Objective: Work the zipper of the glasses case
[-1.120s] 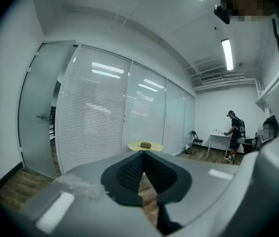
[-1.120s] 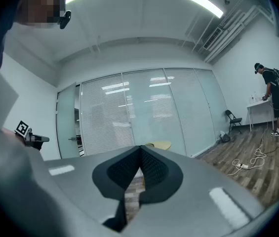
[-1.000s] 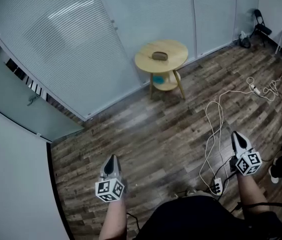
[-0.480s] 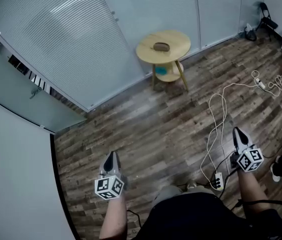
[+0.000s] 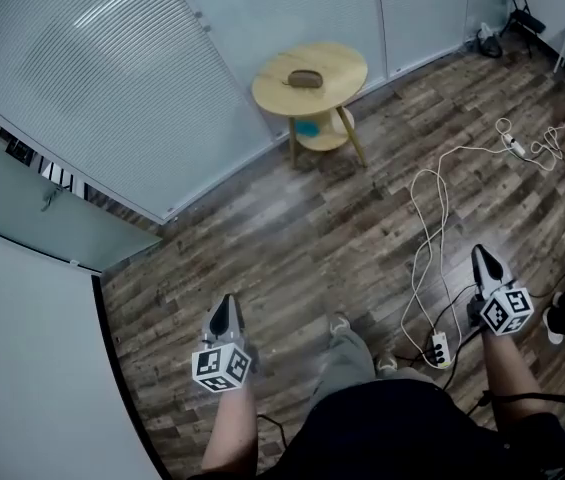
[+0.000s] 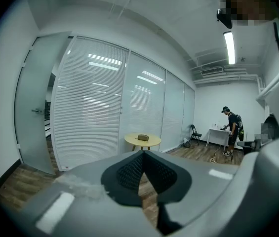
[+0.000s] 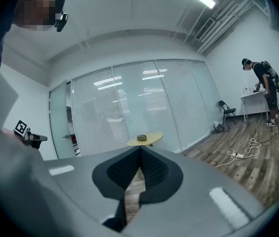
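Observation:
A small brown glasses case [image 5: 304,78] lies on a round wooden side table [image 5: 347,63] across the room, by the glass wall. It shows small and far off in the left gripper view [image 6: 142,137] and the right gripper view [image 7: 141,138]. My left gripper [image 5: 224,314] is held low at the bottom left, shut and empty. My right gripper [image 5: 483,263] is at the lower right, also shut with nothing in it. Both point toward the table, far from the case. In each gripper view the jaws [image 6: 142,153] [image 7: 139,148] meet at their tips.
White cables and a power strip [image 5: 438,348] trail over the wooden floor on the right. A glass wall with blinds [image 5: 122,78] runs behind the table. A folding chair [image 5: 518,8] and a white desk stand far right, where a person [image 6: 233,132] stands.
The view has shifted: the table now sits a little further left and higher in the head view. Both grippers have sunk slightly lower in the picture. A knee and shoe now show between them.

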`<state>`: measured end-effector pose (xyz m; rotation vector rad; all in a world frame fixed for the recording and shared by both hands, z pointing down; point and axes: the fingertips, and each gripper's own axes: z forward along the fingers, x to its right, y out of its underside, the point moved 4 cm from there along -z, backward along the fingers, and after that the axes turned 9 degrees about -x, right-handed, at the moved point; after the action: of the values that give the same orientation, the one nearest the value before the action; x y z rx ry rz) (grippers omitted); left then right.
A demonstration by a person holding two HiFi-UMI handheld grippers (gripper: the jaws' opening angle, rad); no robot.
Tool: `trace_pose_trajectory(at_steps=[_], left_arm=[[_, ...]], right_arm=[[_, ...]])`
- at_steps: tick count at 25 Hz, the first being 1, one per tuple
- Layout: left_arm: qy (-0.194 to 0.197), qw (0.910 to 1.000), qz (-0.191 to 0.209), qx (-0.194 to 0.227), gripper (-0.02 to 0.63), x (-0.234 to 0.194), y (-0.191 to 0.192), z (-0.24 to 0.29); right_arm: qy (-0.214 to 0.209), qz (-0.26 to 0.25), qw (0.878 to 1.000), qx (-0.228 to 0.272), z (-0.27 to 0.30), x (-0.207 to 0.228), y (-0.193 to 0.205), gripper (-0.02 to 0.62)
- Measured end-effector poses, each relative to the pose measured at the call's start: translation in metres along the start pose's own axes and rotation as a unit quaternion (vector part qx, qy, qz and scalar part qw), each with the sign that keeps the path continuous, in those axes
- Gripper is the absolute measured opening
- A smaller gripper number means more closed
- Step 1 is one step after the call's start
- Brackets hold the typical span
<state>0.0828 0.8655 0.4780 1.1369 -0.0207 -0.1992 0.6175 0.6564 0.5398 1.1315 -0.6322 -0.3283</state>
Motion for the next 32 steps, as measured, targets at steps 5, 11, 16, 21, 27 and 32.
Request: trace_pose_trajectory(at_steps=[5, 11, 16, 21, 27, 32], left_arm=[[0.029, 0.9995, 0.012, 0.002, 0.002, -0.016, -0.025, 0.069], [0.054, 0.9983, 0.019, 0.012, 0.002, -0.048, -0.058, 0.128], [0.067, 0.9976, 0.006, 0.014, 0.002, -0.079, -0.07, 0.16], [0.086, 0.9961, 0.007, 0.017, 0.002, -0.097, -0.079, 0.196], [0.086, 0.9963, 0.0, 0.008, 0.002, -0.108, -0.082, 0.23], [0.062, 0.9978, -0.016, 0.016, 0.002, -0.122, -0.108, 0.266]], right_arm=[[0.026, 0.008, 1.0, 0.0, 0.038, -0.002, -0.007, 0.003], [0.037, -0.005, 0.999, 0.001, 0.087, -0.017, -0.033, 0.003], [0.047, -0.005, 0.999, 0.014, 0.133, -0.035, -0.049, 0.003], [0.049, -0.01, 0.998, 0.031, 0.169, -0.052, -0.061, 0.005], [0.048, -0.013, 0.999, 0.017, 0.197, -0.045, -0.061, 0.003], [0.038, -0.011, 0.999, 0.015, 0.248, -0.026, -0.077, 0.005]])
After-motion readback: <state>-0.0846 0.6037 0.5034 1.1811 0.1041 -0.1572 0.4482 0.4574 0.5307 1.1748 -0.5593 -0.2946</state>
